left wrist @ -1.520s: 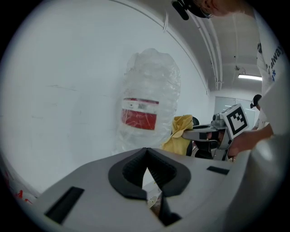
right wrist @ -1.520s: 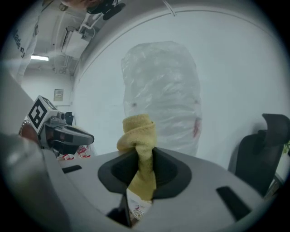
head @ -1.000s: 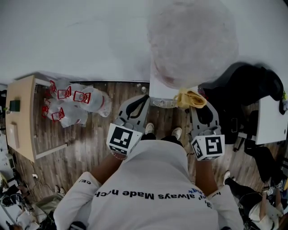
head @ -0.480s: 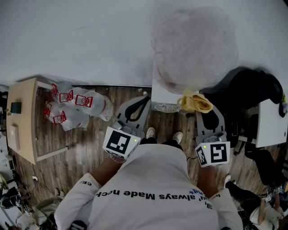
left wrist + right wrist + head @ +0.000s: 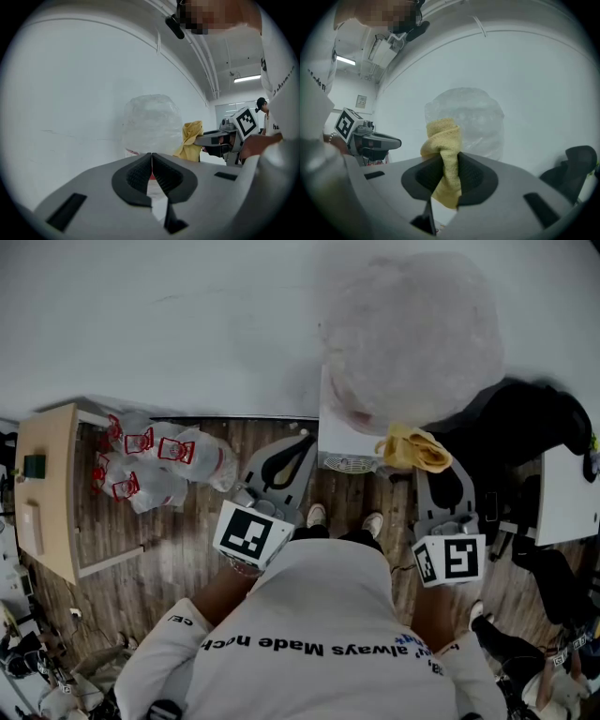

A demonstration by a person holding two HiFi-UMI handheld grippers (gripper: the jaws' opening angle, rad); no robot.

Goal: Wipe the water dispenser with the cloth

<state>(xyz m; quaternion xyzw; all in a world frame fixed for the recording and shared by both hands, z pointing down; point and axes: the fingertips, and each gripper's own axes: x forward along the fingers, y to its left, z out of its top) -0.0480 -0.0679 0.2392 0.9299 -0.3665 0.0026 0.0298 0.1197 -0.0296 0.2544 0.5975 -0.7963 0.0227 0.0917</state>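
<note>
Yellow cloth (image 5: pixel 444 154) pinched in right tongs (image 5: pixel 449 169) near water dispenser (image 5: pixel 339 441) front corner; left tongs (image 5: pixel 151 169) pressed together, empty. Open floor (image 5: pixel 187 526) left; shirt (image 5: pixel 319 610) reads "always Made".

We hold both forearms out ahead of our chest, elbows bent, a gripper in each hand; our left forearm (image 5: pixel 223 589) angles inward and our right forearm (image 5: pixel 424 604) runs nearly straight ahead; our left gripper (image 5: pixel 302 444) points forward and a little to the right, its left marker cube (image 5: pixel 249 532) sitting just above the wrist; in the left gripper view its ribbed pads (image 5: pixel 138 174) meet with nothing between them; our right gripper (image 5: pixel 427 467) points forward beside the left one and apart from it, its right marker cube (image 5: pixel 452 559) facing up; in the right gripper view its jaws are clamped on a fold of the yellow cloth (image 5: pixel 443 140), which bunches above the pads and hangs below them.
</note>
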